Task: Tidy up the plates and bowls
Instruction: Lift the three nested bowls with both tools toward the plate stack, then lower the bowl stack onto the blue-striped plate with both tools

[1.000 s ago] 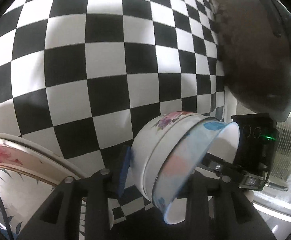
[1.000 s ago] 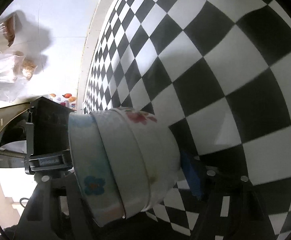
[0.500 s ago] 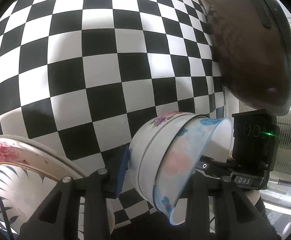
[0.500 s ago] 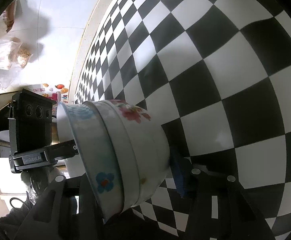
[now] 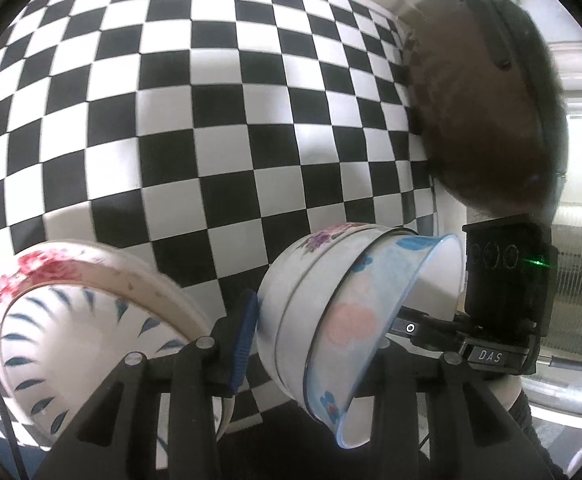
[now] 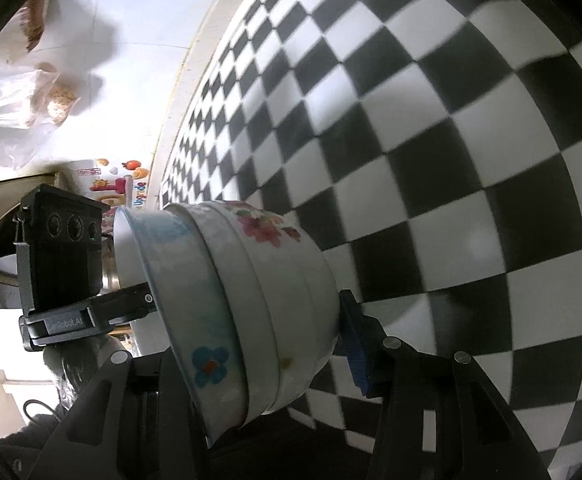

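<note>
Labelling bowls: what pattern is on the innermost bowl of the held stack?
Pale blue innermost bowl with blue flowers and pink blotches; clearest in the left wrist view.

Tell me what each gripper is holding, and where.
Left gripper and right gripper each clamp the nested bowls, one pad on the base, the other finger at the mouth.

Loads of bare checkered tabletop (image 5: 219, 128) stretched ahead of both grippers, nothing sitting on it. Left side was tighter: a stack of plates (image 5: 91, 320) sat just beside the nested bowls (image 5: 331, 320), and the person's head (image 5: 487, 112) crowded the far right edge.
</note>
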Tool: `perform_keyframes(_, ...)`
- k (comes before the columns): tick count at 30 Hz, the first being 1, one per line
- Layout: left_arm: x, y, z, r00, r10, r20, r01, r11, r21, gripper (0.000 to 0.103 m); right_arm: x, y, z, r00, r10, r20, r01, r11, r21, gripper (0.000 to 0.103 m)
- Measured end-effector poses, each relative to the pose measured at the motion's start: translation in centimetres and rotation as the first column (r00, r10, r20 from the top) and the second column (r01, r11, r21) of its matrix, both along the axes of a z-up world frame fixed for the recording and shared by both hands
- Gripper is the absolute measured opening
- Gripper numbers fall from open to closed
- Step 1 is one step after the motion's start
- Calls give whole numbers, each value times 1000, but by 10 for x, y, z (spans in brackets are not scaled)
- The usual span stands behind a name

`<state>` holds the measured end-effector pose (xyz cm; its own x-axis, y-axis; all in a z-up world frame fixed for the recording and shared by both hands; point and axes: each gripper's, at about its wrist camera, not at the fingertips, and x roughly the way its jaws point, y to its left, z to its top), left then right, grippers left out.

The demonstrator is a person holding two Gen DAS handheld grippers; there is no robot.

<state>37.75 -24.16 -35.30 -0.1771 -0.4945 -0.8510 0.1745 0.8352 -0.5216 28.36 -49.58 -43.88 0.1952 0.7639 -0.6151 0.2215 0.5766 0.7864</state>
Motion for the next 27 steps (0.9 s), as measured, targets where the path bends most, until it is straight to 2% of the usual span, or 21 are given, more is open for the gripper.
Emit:
perform_keyframes(5,-4,26,17,999,40,12,-40,999,2,32,10,21,28,998,54,28,-53,998,-19,49)
perform_keyframes(13,-15,84,27,993,121,6,-121,993,4,32,22,77,47,986,164,18,-164,986,-35,49)
perform_keyframes(19,-22,127,22,982,187,-1,-187,982,25,32,31,128,49,968,249,10,-248,968,-42,49)
perform_keyframes(27,-25,168,5,968,250,-33,-248,968,35,32,39,182,32,950,313,-25,-313,949,-34,49)
